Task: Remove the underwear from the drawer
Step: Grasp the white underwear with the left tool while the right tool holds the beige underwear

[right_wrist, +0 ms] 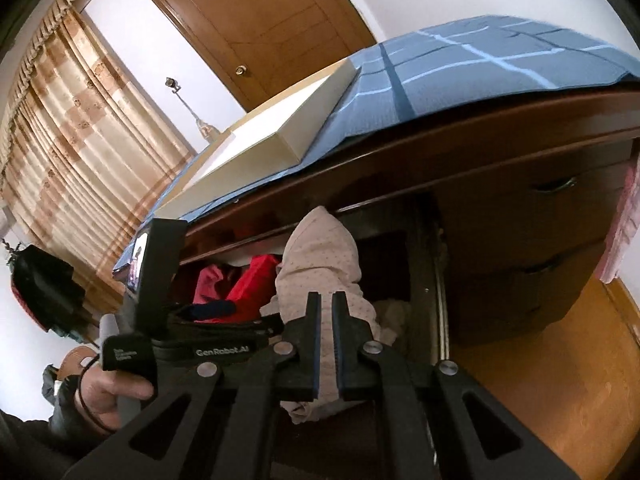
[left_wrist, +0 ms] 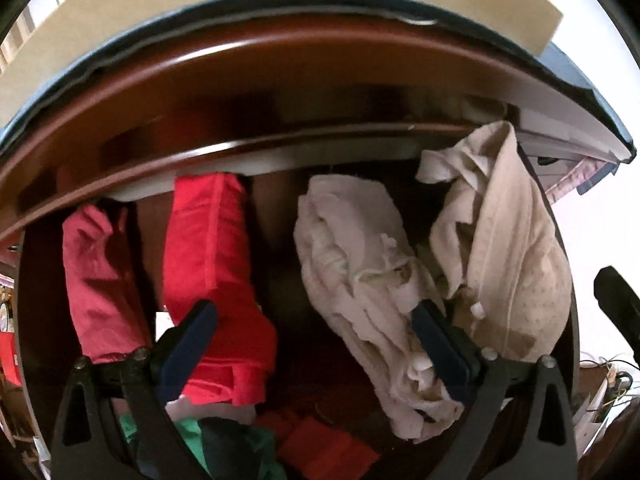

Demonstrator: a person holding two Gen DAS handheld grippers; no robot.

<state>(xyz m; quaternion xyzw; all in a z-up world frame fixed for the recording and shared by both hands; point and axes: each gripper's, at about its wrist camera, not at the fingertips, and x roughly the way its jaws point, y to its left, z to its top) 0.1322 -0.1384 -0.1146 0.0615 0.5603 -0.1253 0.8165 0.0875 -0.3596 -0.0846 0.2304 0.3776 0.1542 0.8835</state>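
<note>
The open dark wooden drawer (left_wrist: pixel 28 300) holds folded clothes. In the left wrist view a red garment (left_wrist: pixel 212 256), a darker red one (left_wrist: pixel 96 280) and a cream bundle (left_wrist: pixel 360 280) lie inside. A beige dotted underwear piece (left_wrist: pixel 504 240) hangs raised at the right. My left gripper (left_wrist: pixel 312 320) is open above the drawer, with one finger over the red garment and the other by the cream bundle. My right gripper (right_wrist: pixel 326 312) is shut on the beige dotted underwear (right_wrist: pixel 320 264), holding it up over the drawer (right_wrist: pixel 424 280). The left gripper's body (right_wrist: pixel 160 280) shows at the left.
A blue checked cloth (right_wrist: pixel 460 64) and a cream tray (right_wrist: pixel 264 136) lie on the dresser top. Closed drawers with metal handles (right_wrist: pixel 556 186) stand to the right. Green (left_wrist: pixel 192 436) and orange-red cloths (left_wrist: pixel 320 444) lie at the drawer's near end. Door, curtains and wooden floor lie beyond.
</note>
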